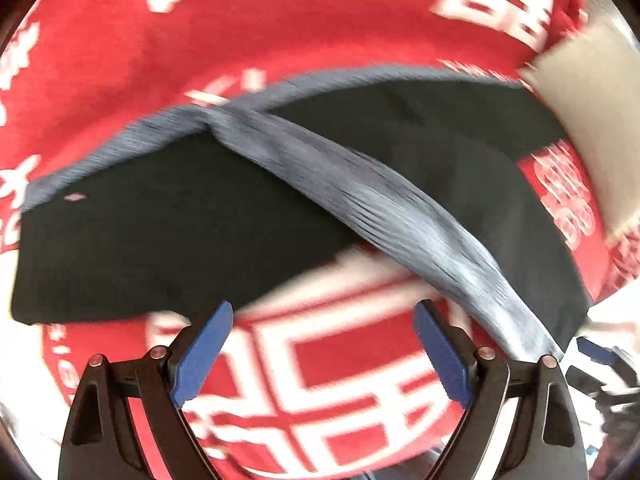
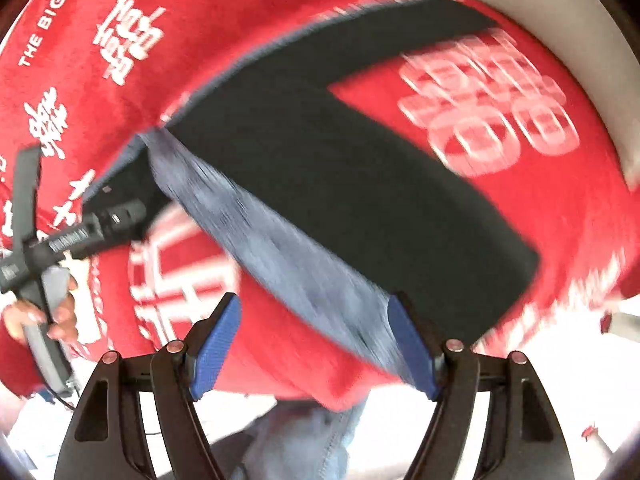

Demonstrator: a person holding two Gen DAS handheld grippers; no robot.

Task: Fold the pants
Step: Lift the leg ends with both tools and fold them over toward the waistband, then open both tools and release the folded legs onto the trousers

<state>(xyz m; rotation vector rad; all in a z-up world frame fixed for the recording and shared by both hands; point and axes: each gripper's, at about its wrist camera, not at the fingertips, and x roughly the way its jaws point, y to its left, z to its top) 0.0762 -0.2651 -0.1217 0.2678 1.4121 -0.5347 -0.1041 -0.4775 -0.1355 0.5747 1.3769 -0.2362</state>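
Blue-padded left gripper [image 1: 322,354] and right gripper [image 2: 314,346] both spread, grasping nothing, above black pants with grey waistband [image 1: 168,236] on red printed cloth surface [image 1: 200,40], likely positioning for a fold.

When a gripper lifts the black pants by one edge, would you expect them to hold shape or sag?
Probably sag: the pants lie flat and thin on the red cloth. The grey waistband already bends loosely, so expect floppy, light fabric.
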